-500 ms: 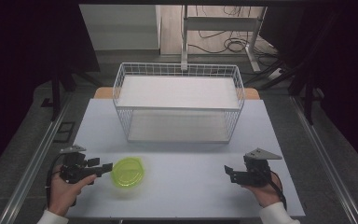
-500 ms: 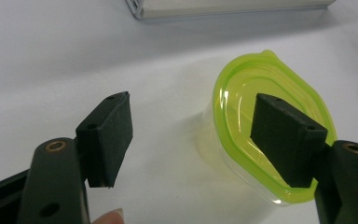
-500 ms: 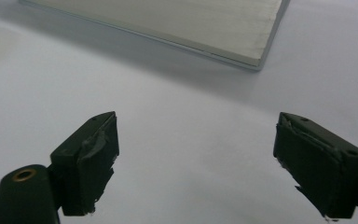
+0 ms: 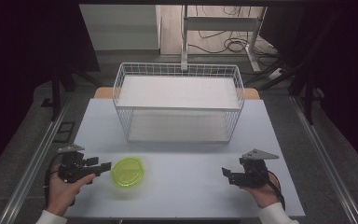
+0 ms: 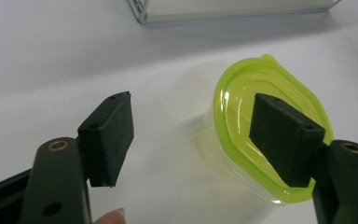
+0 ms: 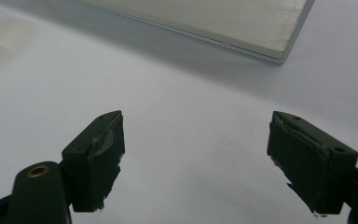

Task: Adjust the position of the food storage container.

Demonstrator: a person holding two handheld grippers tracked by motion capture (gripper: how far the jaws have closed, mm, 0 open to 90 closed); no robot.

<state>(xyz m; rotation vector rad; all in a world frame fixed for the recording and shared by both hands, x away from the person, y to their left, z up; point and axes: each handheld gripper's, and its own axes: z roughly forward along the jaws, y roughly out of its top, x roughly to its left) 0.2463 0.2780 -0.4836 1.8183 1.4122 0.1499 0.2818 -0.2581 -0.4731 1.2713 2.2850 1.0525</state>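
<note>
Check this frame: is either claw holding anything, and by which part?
Nothing is held. The left claw is open, one jaw over the green container rim but not closed on it. The right claw is open over bare table.

The right gripper (image 6: 193, 163) looks along its two black jaws, which stand wide apart with nothing between them; worn, peeling pad material shows on their inner faces. Below them lies the plain white tabletop (image 6: 186, 88). At the top of the view, the pale flat base of a white wire basket (image 6: 223, 21) casts a soft shadow.
</note>
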